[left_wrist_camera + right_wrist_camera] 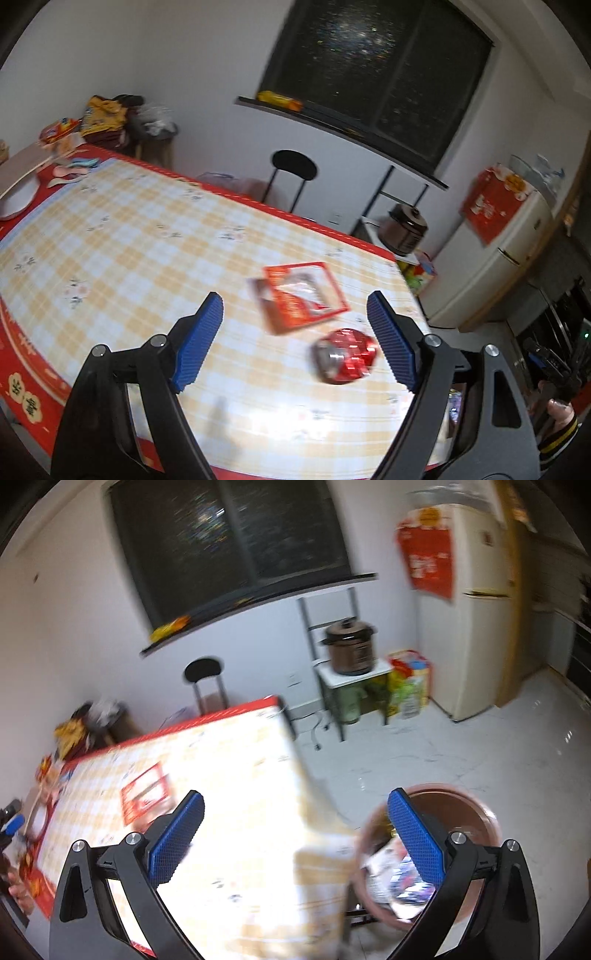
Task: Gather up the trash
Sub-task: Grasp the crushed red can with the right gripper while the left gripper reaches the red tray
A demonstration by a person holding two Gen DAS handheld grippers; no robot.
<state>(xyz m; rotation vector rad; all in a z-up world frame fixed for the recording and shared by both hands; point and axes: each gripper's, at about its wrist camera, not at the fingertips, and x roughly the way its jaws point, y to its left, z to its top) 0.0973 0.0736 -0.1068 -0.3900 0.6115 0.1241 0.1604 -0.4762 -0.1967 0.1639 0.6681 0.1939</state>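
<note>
Red crushed can (345,356): on the checked tablecloth (147,258), between our left gripper (295,332) pads, nearer the right pad, untouched; jaws apart. Red-framed wrapper (304,299): just beyond the can. Our right gripper (295,834): jaws apart, empty, its right pad over the brown trash bin (476,819) holding wrappers.

Crushed red can (345,356) lies beside flat red wrapper (304,300).
</note>
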